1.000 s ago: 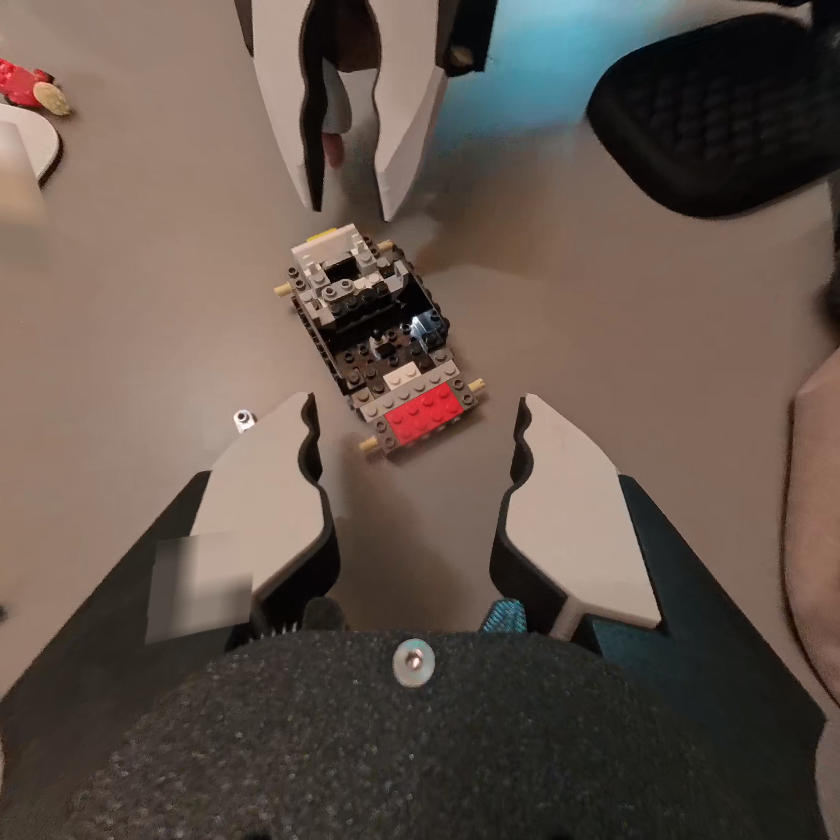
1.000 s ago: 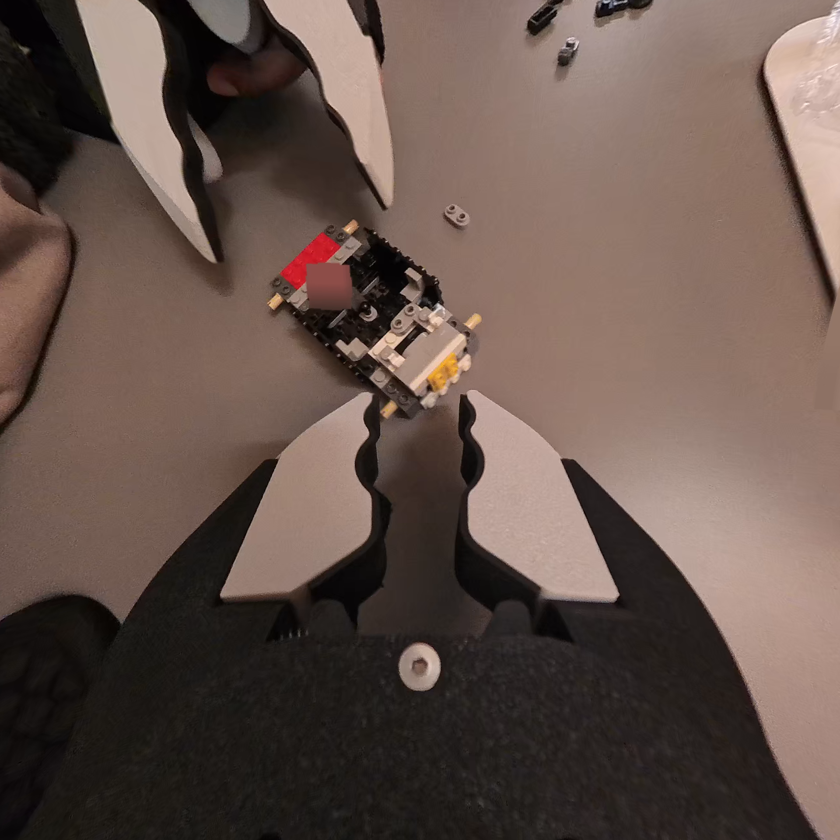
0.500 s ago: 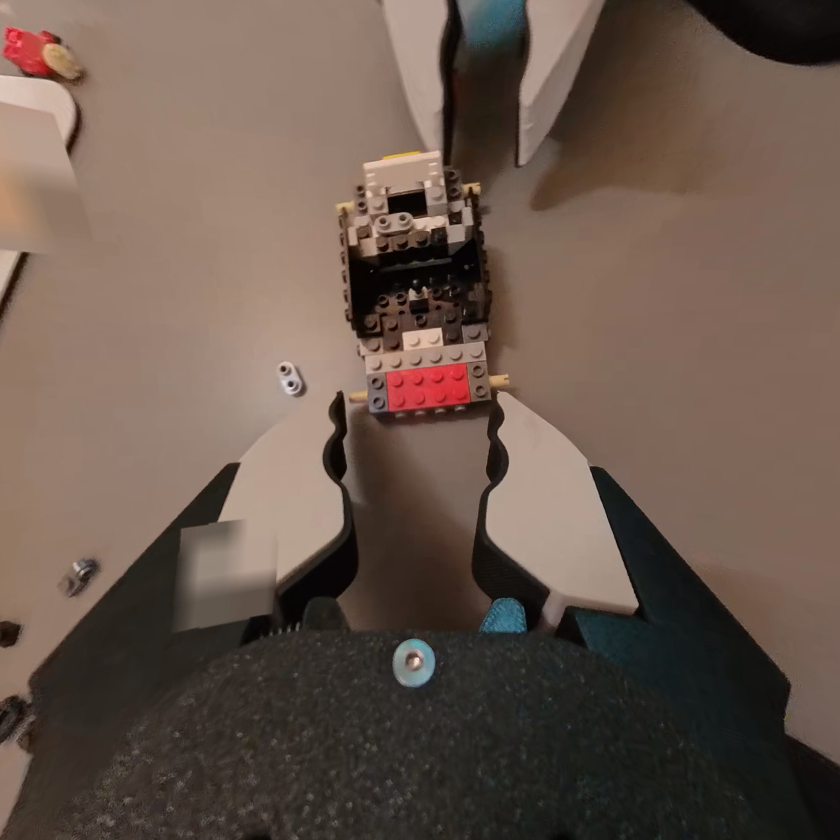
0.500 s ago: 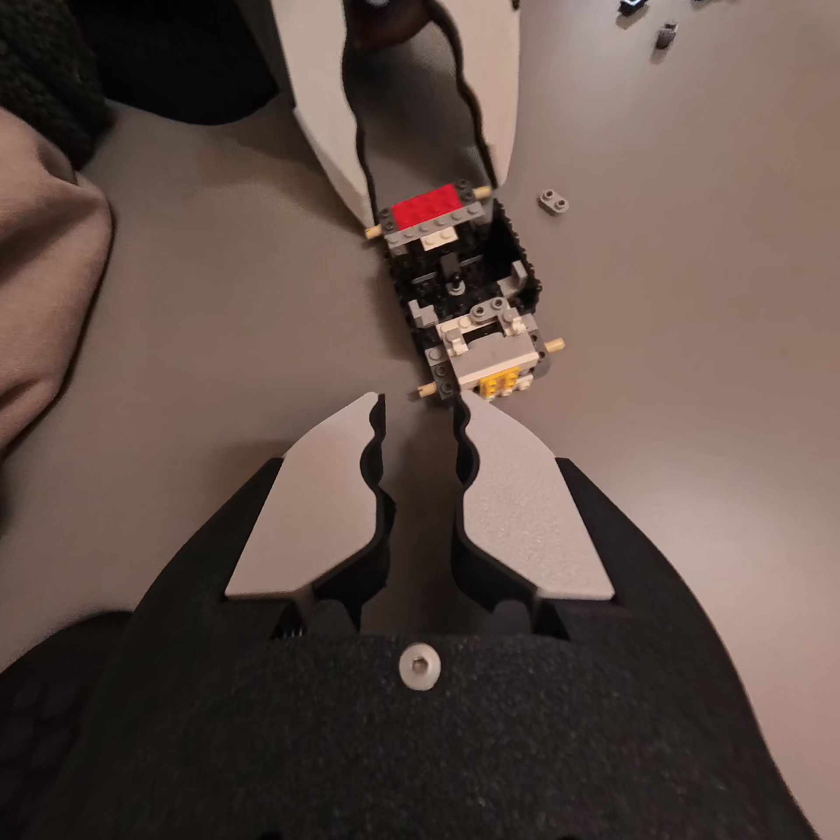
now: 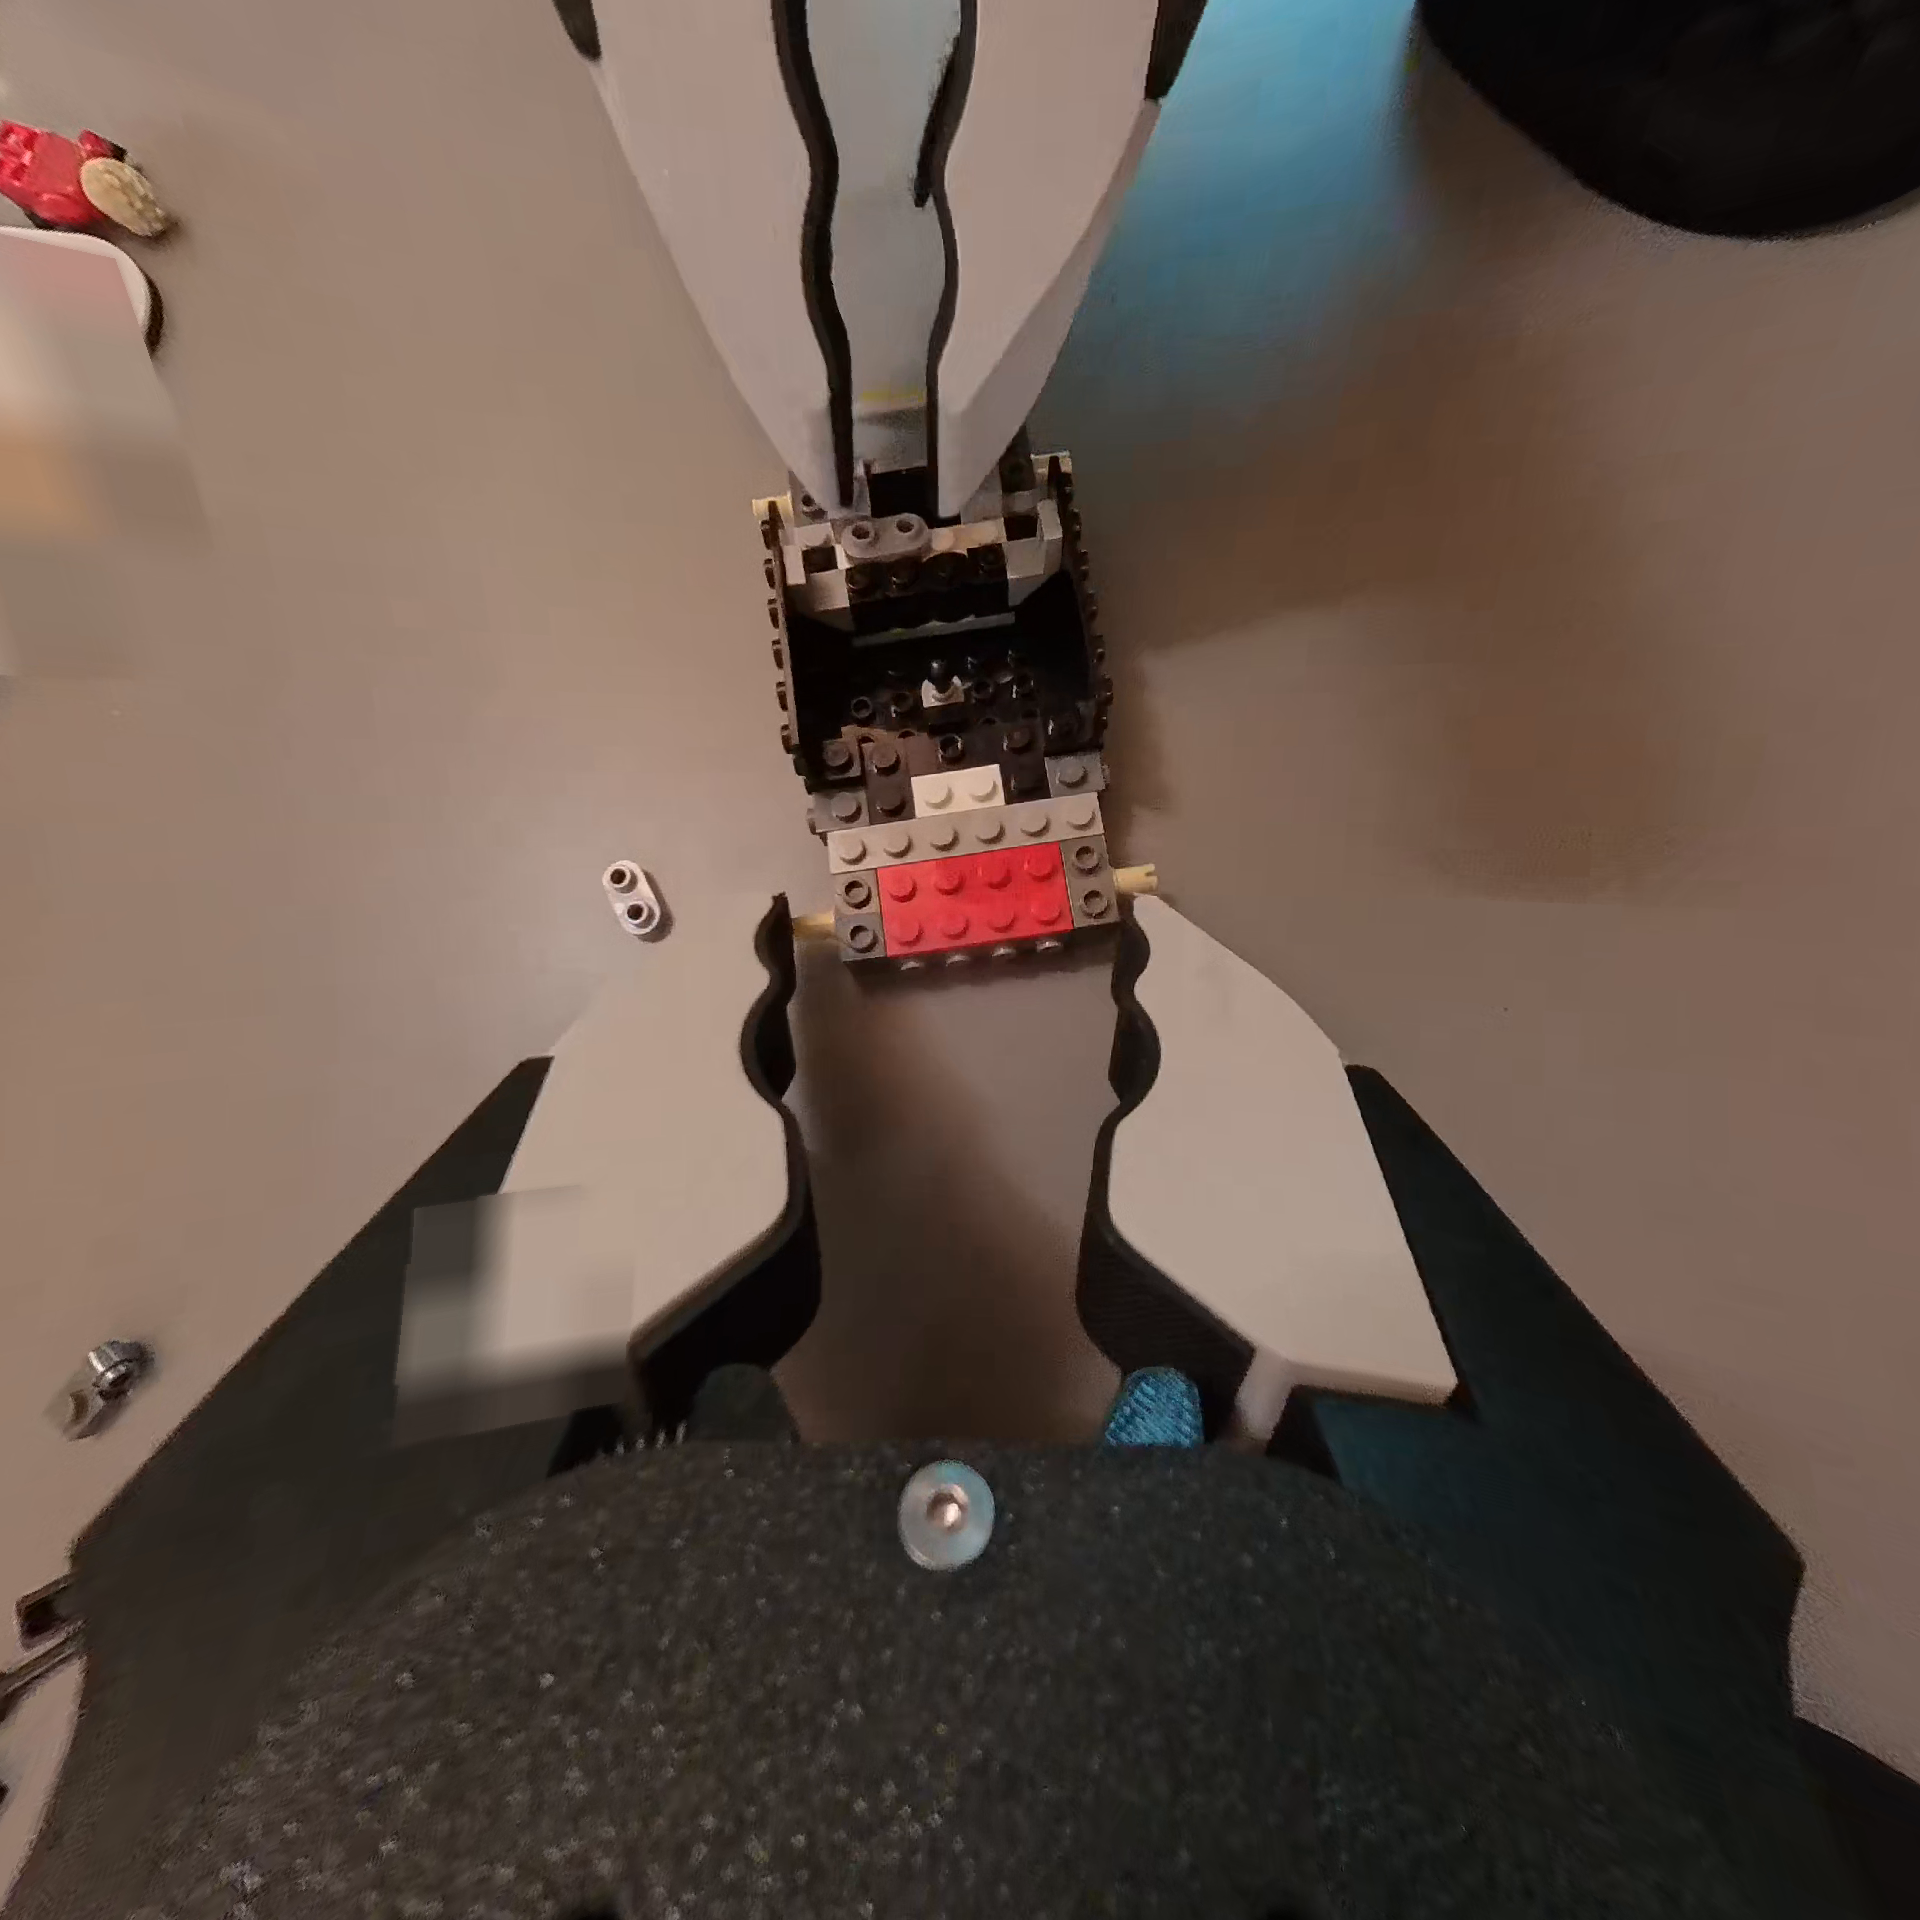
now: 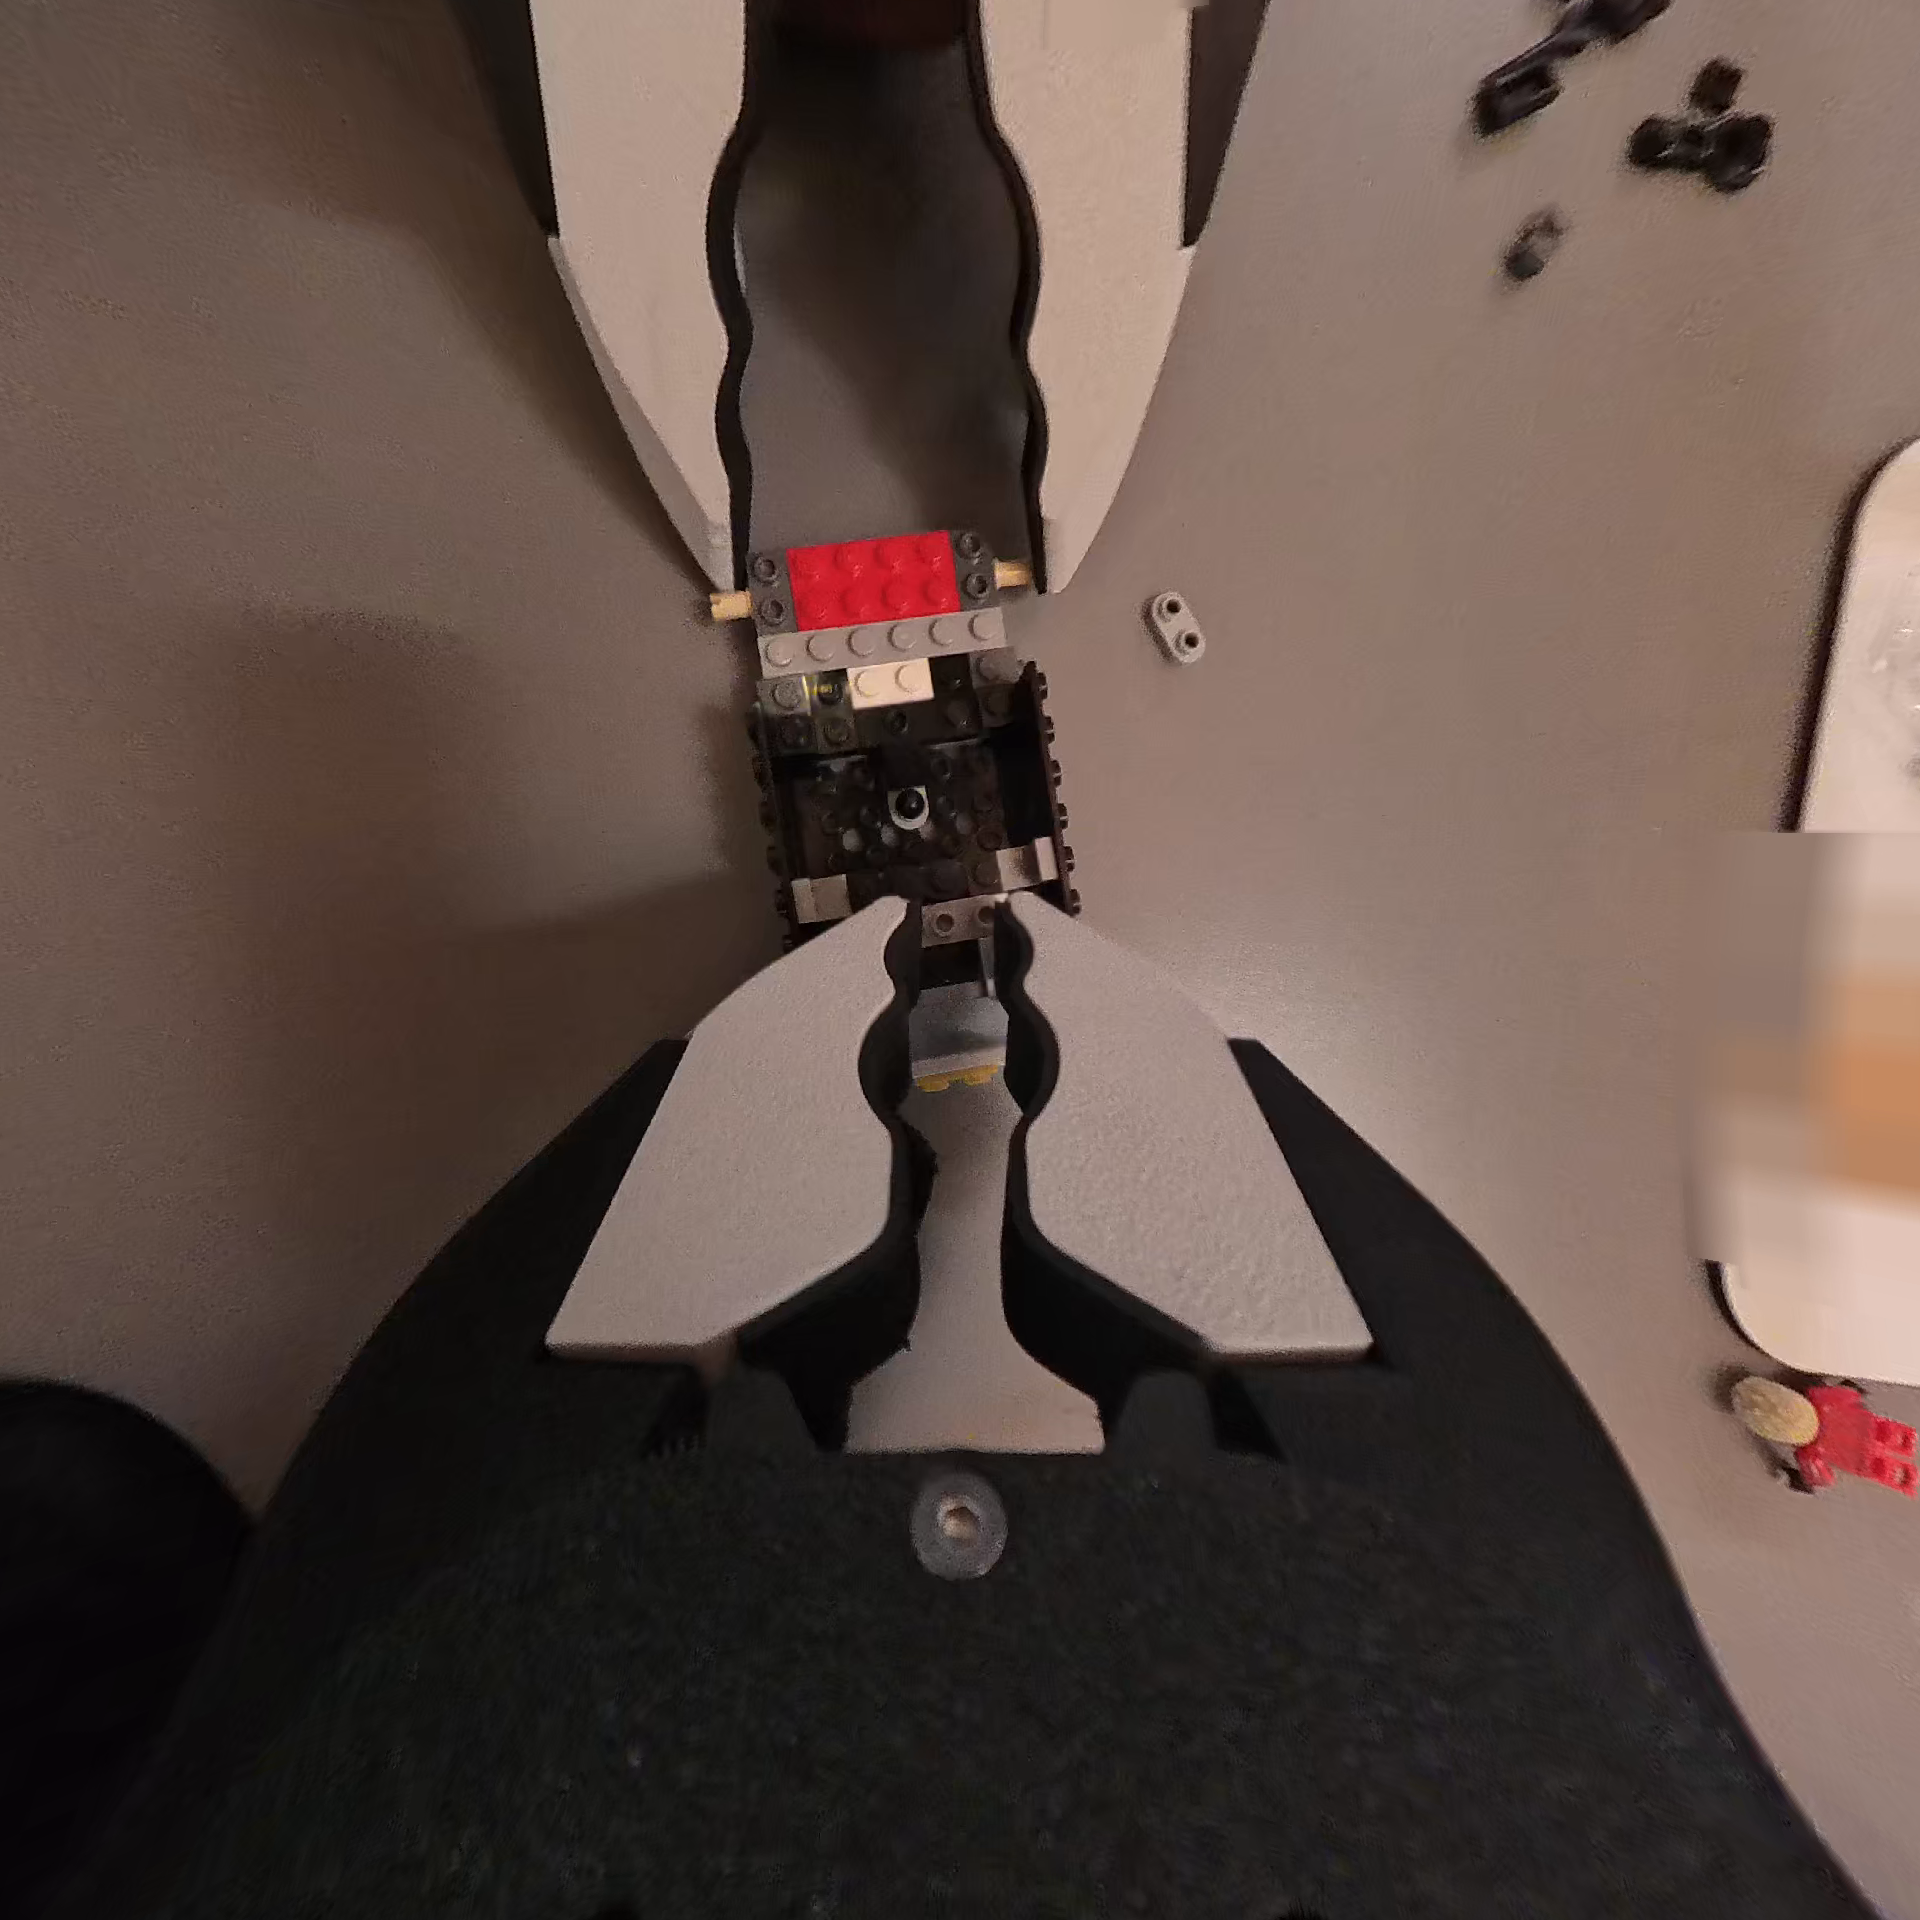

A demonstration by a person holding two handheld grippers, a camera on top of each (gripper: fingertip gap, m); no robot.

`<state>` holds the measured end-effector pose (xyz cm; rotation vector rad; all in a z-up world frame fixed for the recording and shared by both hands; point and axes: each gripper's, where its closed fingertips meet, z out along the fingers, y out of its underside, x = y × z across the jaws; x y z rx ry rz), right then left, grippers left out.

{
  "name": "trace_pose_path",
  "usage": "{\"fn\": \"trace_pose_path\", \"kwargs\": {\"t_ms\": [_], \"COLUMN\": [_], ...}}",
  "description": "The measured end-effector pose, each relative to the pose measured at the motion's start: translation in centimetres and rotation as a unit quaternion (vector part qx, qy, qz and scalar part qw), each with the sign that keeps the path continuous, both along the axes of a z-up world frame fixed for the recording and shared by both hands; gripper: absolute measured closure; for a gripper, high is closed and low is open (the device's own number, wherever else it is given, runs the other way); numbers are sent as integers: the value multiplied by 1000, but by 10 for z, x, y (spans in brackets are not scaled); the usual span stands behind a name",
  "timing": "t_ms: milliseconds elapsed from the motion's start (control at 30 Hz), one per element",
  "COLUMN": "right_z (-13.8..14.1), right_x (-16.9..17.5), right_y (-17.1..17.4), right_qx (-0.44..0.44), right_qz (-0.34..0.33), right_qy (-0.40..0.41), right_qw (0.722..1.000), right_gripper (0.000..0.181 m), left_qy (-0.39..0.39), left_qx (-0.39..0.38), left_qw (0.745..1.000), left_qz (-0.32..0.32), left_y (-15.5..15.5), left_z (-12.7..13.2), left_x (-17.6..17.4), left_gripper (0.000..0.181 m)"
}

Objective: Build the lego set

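The partly built lego car (image 5: 940,727) lies on the grey table (image 5: 416,623), its red plate (image 5: 977,899) toward my left gripper. My left gripper (image 5: 956,925) is shut across the red end, pads against the tan axle pins. It also shows at the top of the right wrist view (image 6: 883,566). My right gripper (image 6: 956,914) is over the car's (image 6: 904,790) other end with the light grey and yellow block. Its fingertips (image 6: 873,925) are closed narrowly onto a small grey two-stud plate there. It shows from the front in the left wrist view (image 5: 894,488).
A loose grey two-hole plate (image 5: 635,900) lies beside the car, also in the right wrist view (image 6: 1177,627). A red piece with a tan disc (image 6: 1849,1455) lies by a white tray (image 6: 1870,644). Several black pieces (image 6: 1694,135) lie farther off. A metal part (image 5: 104,1382) is at the left. The gap from one gripper's tips to the other's is roughly 7 cm.
The car was turned in line between the two grippers. My left gripper closed across its red end and stays there. My right gripper moved onto the other end and narrowed.
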<state>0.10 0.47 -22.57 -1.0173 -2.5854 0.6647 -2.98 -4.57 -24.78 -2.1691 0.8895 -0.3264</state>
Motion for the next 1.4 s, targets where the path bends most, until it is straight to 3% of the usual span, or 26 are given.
{"fn": "trace_pose_path", "kwargs": {"t_ms": [1400], "right_z": [-6], "right_x": [-2], "right_y": [1], "right_qx": [40], "right_qz": [41], "right_qy": [-59], "right_qw": [997], "right_gripper": [171], "left_qy": [-4], "left_qx": [6], "left_qw": [1000], "left_qz": [-11], "left_y": [-1], "left_z": [0], "left_x": [-1], "left_gripper": [123]}}
